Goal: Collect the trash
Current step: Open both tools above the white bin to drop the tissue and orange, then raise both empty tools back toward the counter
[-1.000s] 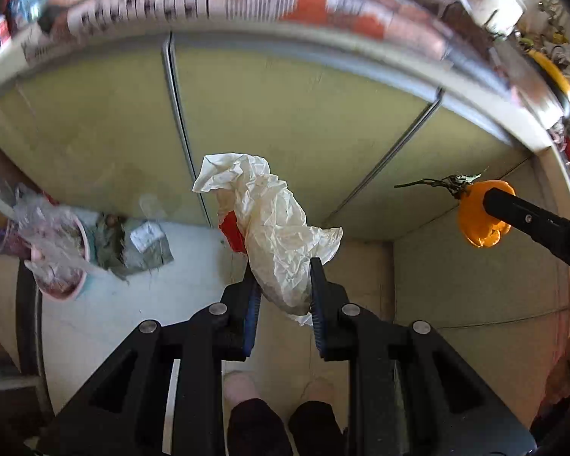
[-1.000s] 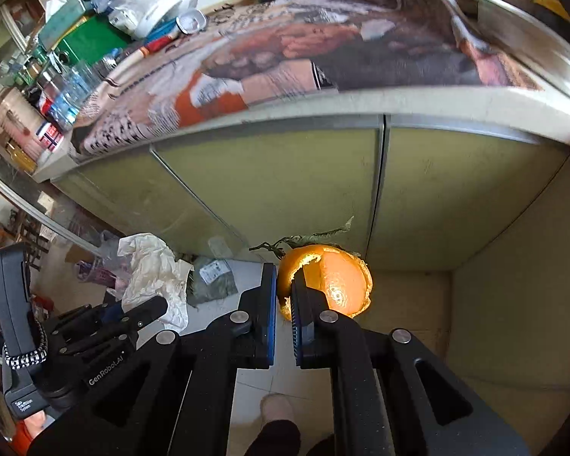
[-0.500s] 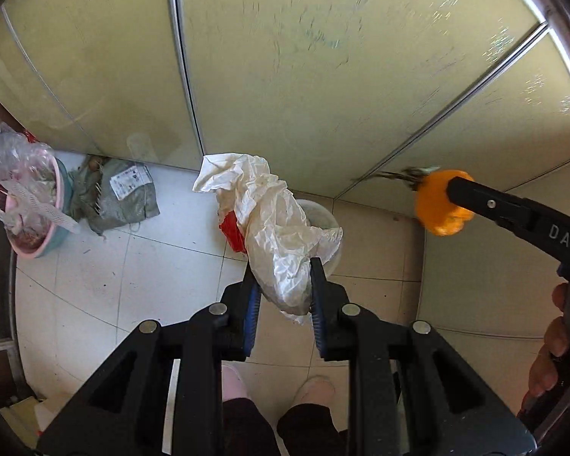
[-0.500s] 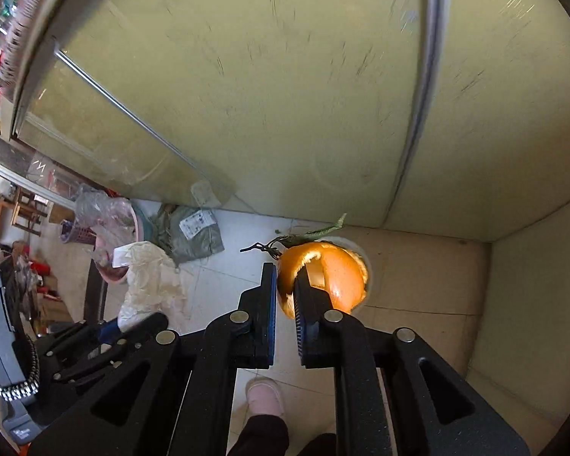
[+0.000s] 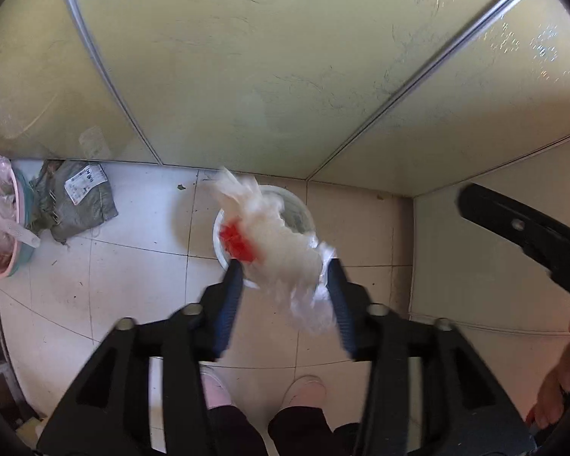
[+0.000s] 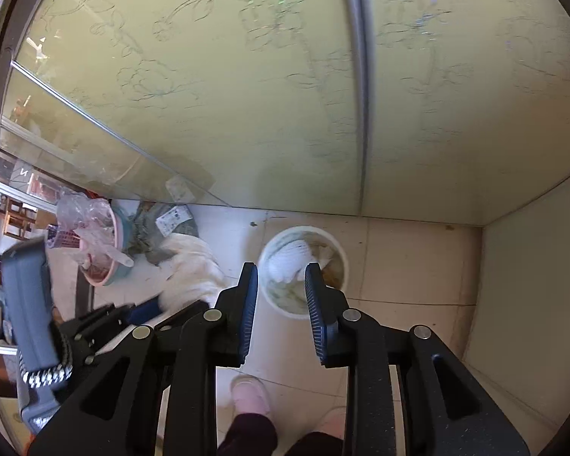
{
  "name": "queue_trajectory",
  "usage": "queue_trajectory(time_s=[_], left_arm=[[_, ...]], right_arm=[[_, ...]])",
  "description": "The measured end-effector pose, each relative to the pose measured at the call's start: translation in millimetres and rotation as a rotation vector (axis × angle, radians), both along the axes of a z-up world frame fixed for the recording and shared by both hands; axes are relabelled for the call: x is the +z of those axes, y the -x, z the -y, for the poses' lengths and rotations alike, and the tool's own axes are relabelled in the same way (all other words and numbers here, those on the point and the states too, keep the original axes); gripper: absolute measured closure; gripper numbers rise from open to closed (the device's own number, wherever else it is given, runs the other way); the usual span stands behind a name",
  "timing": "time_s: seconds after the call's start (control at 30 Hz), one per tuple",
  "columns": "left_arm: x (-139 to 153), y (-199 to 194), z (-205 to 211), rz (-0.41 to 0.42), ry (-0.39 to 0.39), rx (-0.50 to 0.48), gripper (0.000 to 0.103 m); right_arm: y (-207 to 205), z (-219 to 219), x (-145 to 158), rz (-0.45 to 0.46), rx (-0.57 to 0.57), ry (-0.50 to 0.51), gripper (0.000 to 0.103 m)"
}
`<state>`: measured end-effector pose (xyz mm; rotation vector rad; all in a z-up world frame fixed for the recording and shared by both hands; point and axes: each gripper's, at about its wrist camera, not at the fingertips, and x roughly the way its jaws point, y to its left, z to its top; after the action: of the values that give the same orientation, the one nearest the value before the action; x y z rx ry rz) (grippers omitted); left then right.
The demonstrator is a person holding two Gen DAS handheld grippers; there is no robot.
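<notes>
Left wrist view: the left gripper [image 5: 285, 281] pointed steeply down at the tiled floor [image 5: 133, 285]. Its jaws had just been opening and stood apart; the crumpled white paper with a red patch [image 5: 281, 250] lay blurred between them, over the white bin [image 5: 304, 212] at 12 o'clock. Whether the pads touched the paper could not be told. A grey package [image 5: 76, 205] lay at 10 o'clock.

Right wrist view: the right gripper [image 6: 279, 285] had just been opening; its jaws stood apart and empty above the bin [image 6: 304, 266], which held white and brownish waste. The paper [image 6: 193, 269] appeared at 9 o'clock.
</notes>
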<state>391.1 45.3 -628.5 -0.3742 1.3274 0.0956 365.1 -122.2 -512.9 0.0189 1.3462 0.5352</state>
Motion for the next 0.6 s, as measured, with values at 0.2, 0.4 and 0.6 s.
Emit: queue_trajectory(time_s=[0.2,0.4,0.6], left_arm=[[10.6,-7.3,10.9,-0.002,-0.008,-0.011,0.054],[59.4,1.8,16.1,0.035,-0.043,-0.04,0.054],[152.7,14.8,16.2,0.12,-0.07,-0.063,0.054]], right_arm=[[-1.2,19.4,10.0,0.007,-0.036,-0.005,0.075],[3.6,19.6,35.6,0.02,-0.049,-0.007,0.075],[12.9,19.7,102.7,0.071,-0.046,-0.009,0.075]])
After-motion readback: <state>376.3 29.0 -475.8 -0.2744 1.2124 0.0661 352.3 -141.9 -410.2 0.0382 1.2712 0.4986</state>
